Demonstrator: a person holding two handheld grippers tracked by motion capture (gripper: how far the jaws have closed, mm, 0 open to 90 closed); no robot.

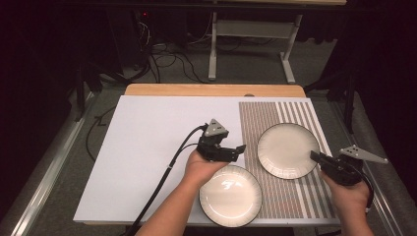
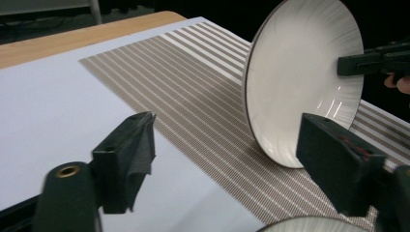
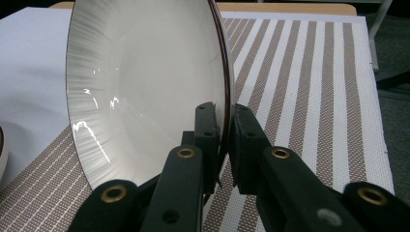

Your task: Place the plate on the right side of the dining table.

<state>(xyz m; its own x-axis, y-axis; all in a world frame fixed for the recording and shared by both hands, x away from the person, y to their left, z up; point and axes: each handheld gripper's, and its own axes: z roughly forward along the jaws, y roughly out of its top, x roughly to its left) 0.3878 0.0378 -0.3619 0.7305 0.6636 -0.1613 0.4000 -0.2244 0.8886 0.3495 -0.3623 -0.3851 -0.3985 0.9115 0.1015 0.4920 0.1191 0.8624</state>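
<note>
Two white plates with dark rims are on the table. The far plate is over the striped mat, and it looks tilted up on the side where it is held. My right gripper is shut on its right rim, one jaw on each face; the same gripper is seen from across the plate. The near plate lies flat at the front edge. Just above it, my left gripper is open with nothing between its jaws.
A white sheet covers the left part of the table, and a wooden edge runs along the back. Cables and a metal stand are on the floor beyond. A black cable trails from the left gripper.
</note>
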